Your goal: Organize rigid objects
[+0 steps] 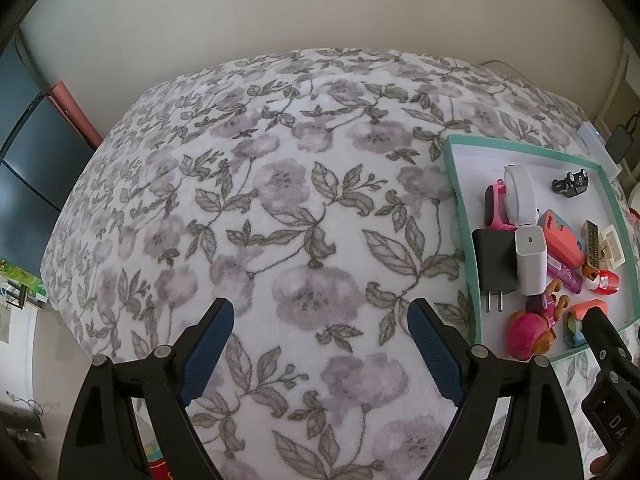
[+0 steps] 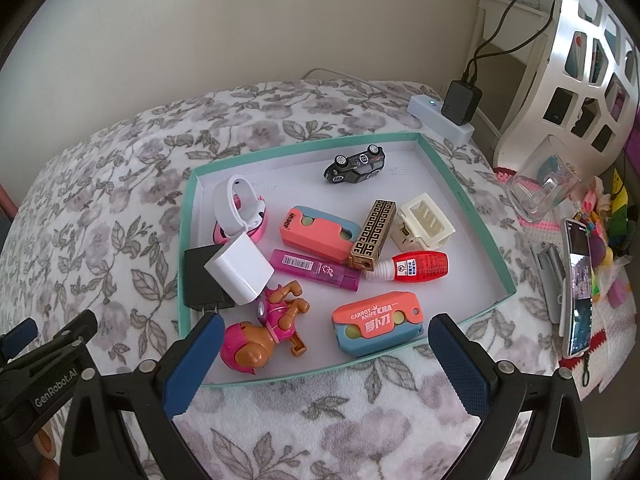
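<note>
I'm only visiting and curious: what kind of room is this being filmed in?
Most likely a bedroom at home. A soft floral blanket covers what looks like a bed, a teal tray of toys and chargers sits on it, and a white openwork headboard stands beside a power strip.

Floral blanket (image 1: 280,208), cream wall (image 1: 280,8)

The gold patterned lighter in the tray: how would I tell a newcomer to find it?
Look in the shallow teal-rimmed tray on the floral blanket. Near its middle lies a slim rectangular gold lighter with a black maze pattern, between a coral-and-blue knife toy and a cream plastic block. It is the only metallic, patterned piece there.
</note>
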A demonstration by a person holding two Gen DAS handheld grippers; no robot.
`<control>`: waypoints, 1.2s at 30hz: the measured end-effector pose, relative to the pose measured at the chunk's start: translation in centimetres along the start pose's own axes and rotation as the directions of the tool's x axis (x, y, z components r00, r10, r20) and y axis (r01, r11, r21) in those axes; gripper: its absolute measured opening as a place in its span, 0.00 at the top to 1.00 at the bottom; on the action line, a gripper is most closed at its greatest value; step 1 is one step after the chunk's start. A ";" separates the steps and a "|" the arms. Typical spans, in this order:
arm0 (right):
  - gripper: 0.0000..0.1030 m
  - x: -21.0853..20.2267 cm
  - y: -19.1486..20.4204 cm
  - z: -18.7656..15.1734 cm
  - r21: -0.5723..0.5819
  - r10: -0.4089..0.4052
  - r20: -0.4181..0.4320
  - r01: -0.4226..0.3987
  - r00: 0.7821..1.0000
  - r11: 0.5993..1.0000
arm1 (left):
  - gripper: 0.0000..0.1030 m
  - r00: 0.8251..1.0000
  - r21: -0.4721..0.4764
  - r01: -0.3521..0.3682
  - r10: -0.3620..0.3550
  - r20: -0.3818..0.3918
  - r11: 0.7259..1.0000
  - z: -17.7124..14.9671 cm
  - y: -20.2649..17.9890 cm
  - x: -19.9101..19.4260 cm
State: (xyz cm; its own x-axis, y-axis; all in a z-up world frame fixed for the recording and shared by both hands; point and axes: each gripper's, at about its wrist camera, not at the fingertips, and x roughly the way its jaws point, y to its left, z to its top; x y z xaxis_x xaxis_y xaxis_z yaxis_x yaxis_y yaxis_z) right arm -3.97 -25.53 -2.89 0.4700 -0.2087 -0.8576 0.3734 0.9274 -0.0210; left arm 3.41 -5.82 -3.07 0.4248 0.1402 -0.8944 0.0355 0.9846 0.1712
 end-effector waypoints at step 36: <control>0.00 0.3 0.1 -0.2 -0.008 0.000 -0.006 0.000 1.000 1.000 | 0.14 1.000 -0.011 -0.011 0.011 -0.006 1.000 0.1 0.3 -0.1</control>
State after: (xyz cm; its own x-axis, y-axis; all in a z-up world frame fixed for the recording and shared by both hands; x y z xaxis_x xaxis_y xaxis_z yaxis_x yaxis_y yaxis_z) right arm -3.96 -25.45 -3.30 0.4652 -0.2066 -0.8607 0.3667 0.9300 -0.0251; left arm 3.52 -5.58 -2.90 0.4195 0.1518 -0.8950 0.0206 0.9841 0.1765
